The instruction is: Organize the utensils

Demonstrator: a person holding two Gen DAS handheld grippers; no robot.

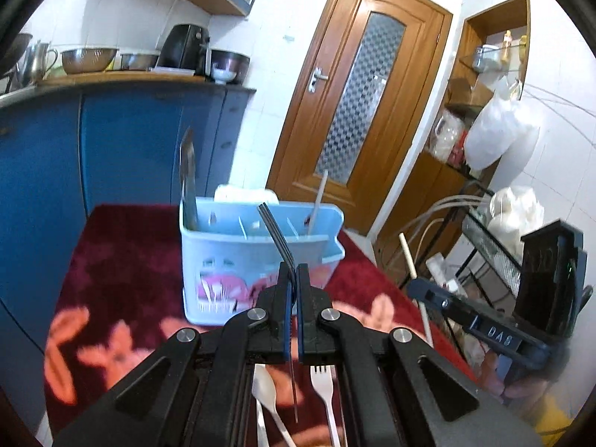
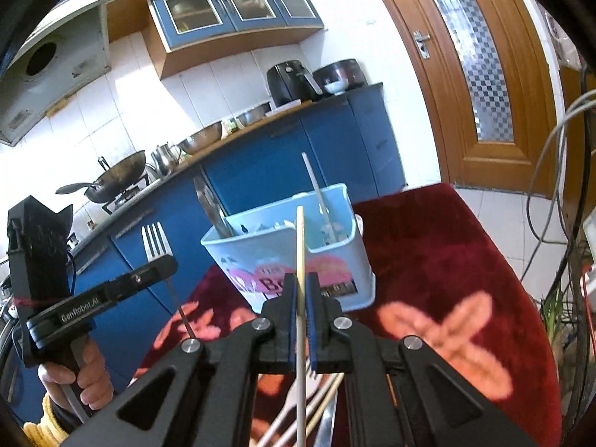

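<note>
Task is partly done, judging by how things lie. The light-blue plastic caddy [image 1: 260,257] stands ahead of both grippers on the dark red cloth [image 1: 123,260], and it already has a metal knife [image 1: 188,182] upright in its far-left slot and a pale stick-like utensil [image 1: 318,201] in a slot on the right side. Left to do: the 2 pieces now held, plus loose ones on the cloth below the grippers, i.e. a white plastic spoon [image 1: 266,395] and a white plastic fork [image 1: 324,387].

The left gripper [image 1: 293,279] is clenched on a metal fork [image 1: 275,234], thin and shiny, seen edge-on, tines pointing up toward the caddy. The right gripper [image 2: 301,287] is clenched on a chopstick [image 2: 300,246], pale wood or bamboo, straight and slim, which rises in front of the caddy rim; more pale sticks lie under this gripper.

Caddy walls are smooth, w/ inside dividers, cut-out holes low down and a pink printed label. The cloth looks like soft velvet w/ orange flower pattern.
</note>
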